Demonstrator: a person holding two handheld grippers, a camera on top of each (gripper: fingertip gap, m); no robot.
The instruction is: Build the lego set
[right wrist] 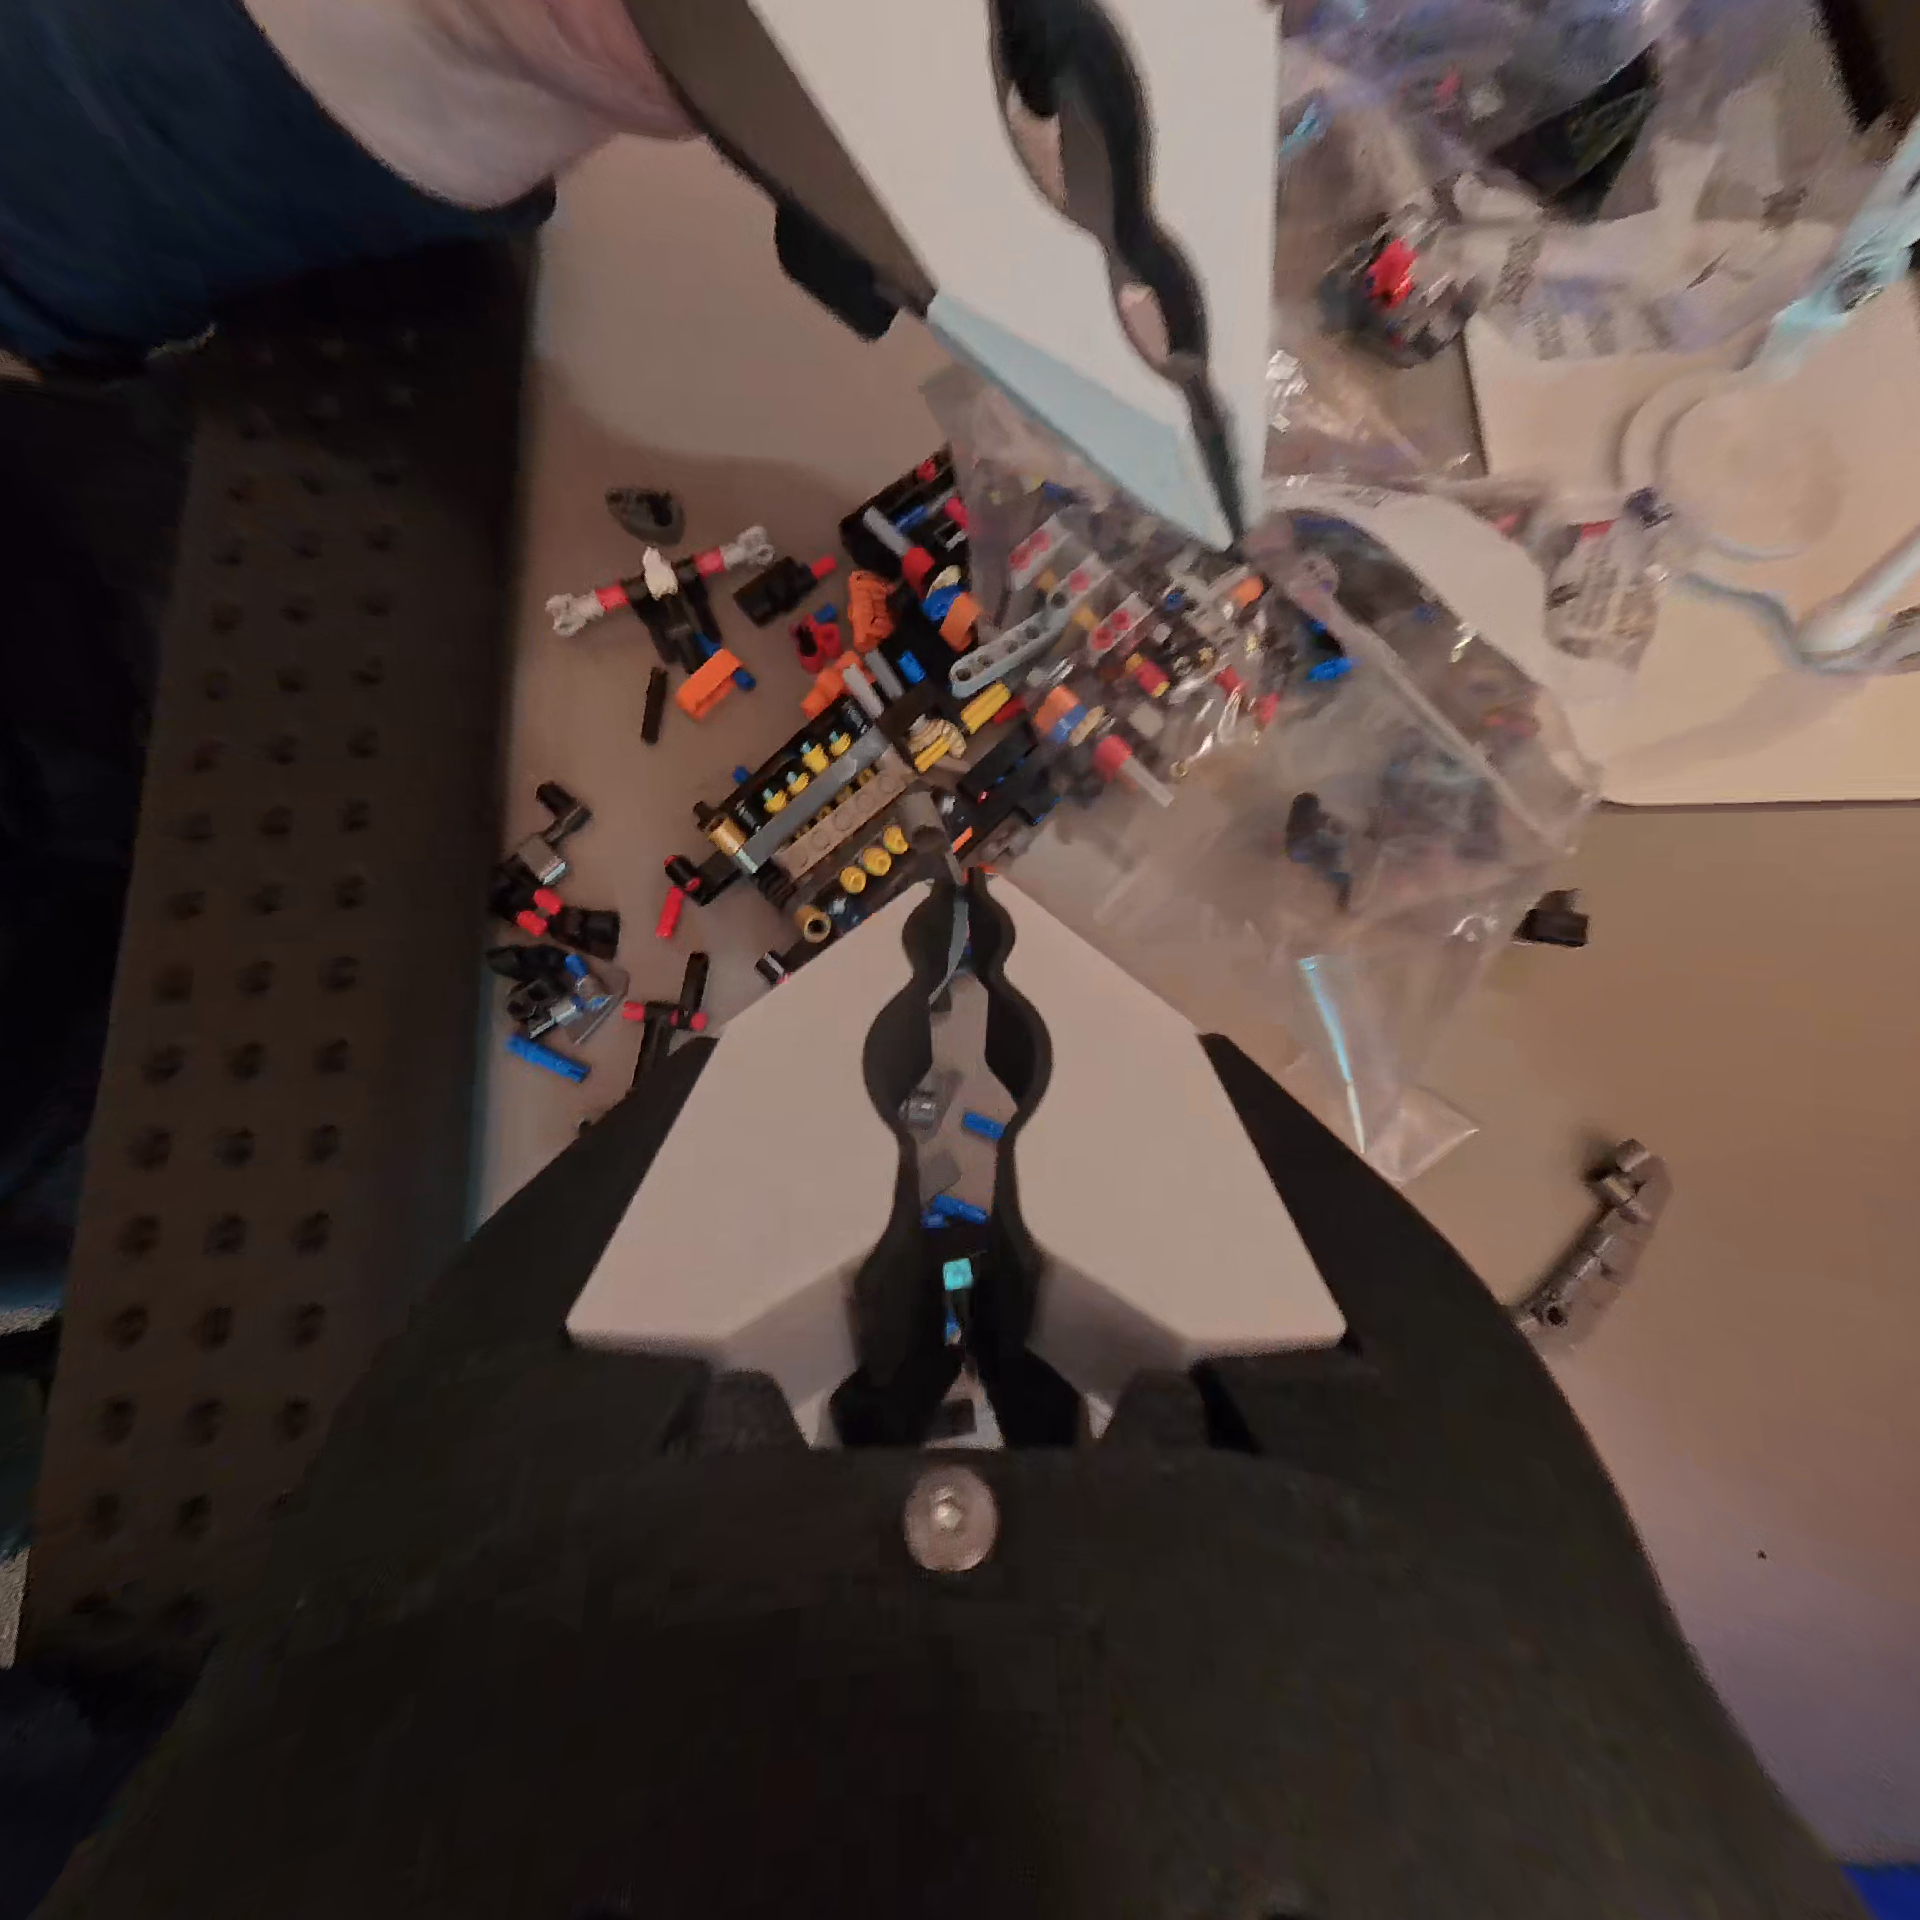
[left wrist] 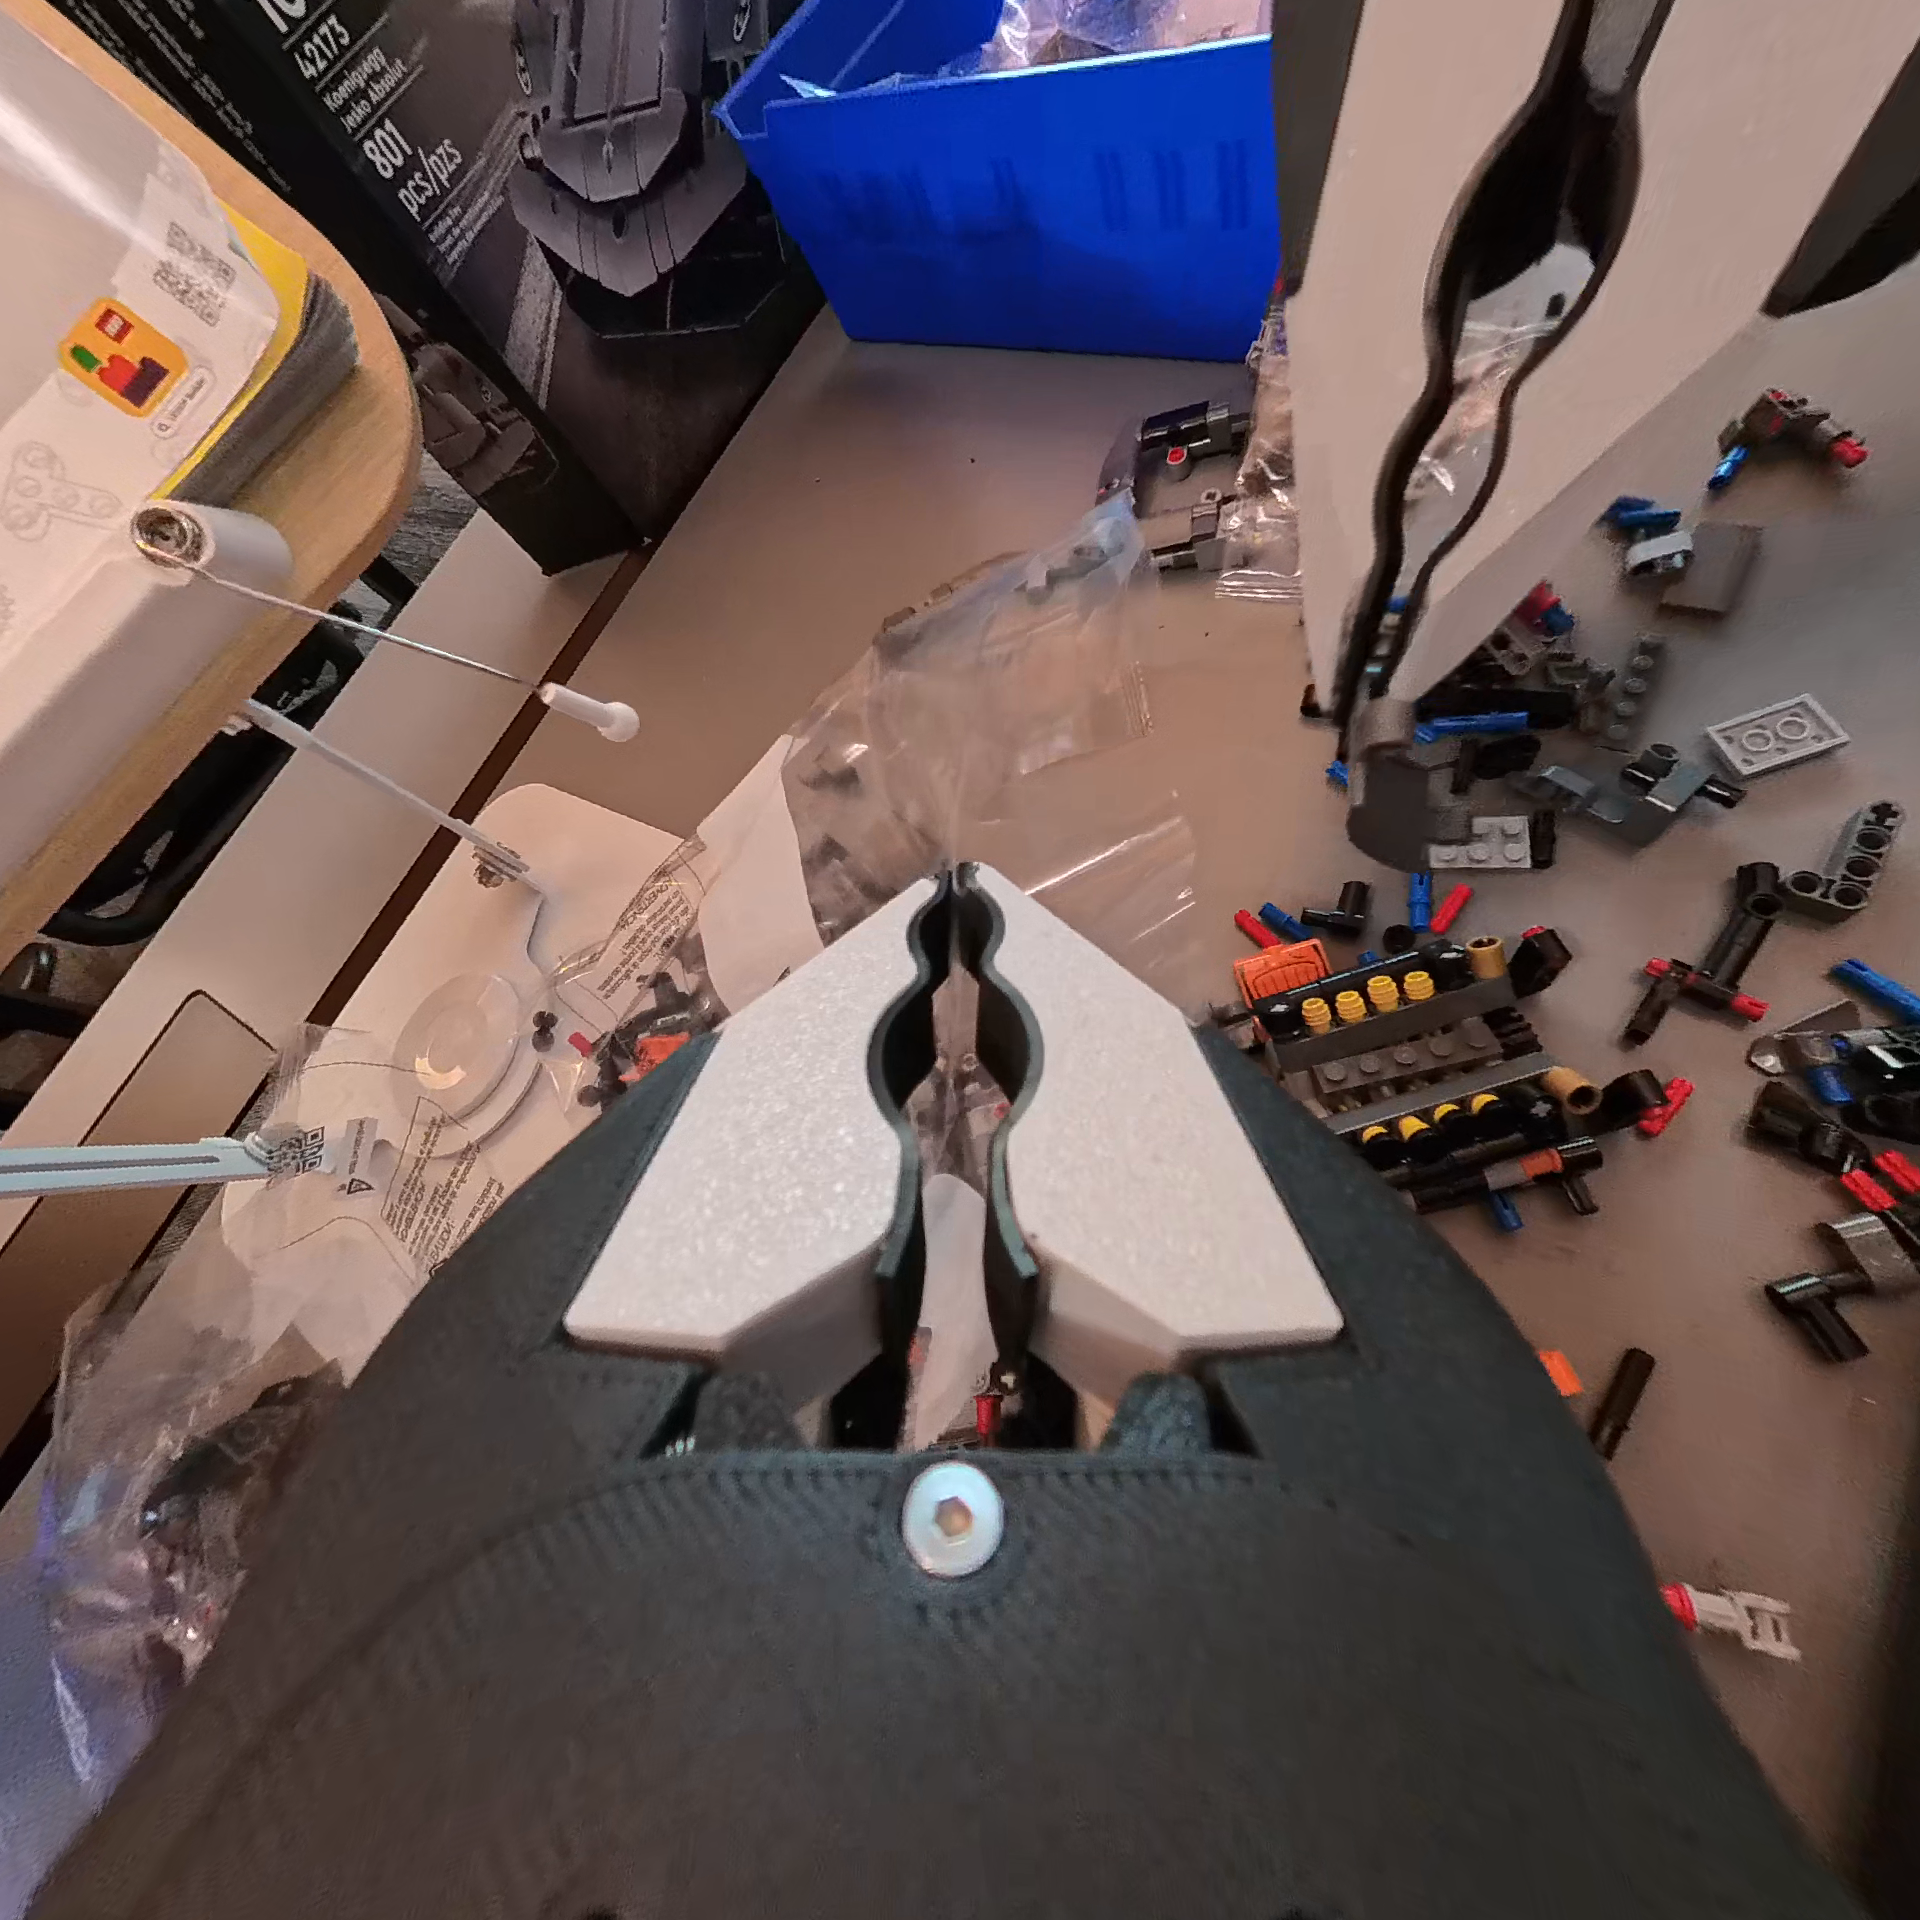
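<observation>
Here, both tools point(left wrist: 956, 878) point(right wrist: 961, 883) pinch the clear bag point(left wrist: 997, 727) above the lego pieces point(left wrist: 1403, 1060).

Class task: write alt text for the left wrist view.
The shut left gripper pinches a clear plastic bag above a table. Loose lego pieces lie to its right, beneath the right gripper; a blue bin stands behind.

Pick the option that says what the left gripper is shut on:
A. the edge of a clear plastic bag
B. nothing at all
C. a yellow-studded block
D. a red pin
A: in the left wrist view the left gripper has its tips closed on a fold of the clear plastic bag, and the right wrist view shows that gripper pinching the bag above the loose pieces.
</observation>
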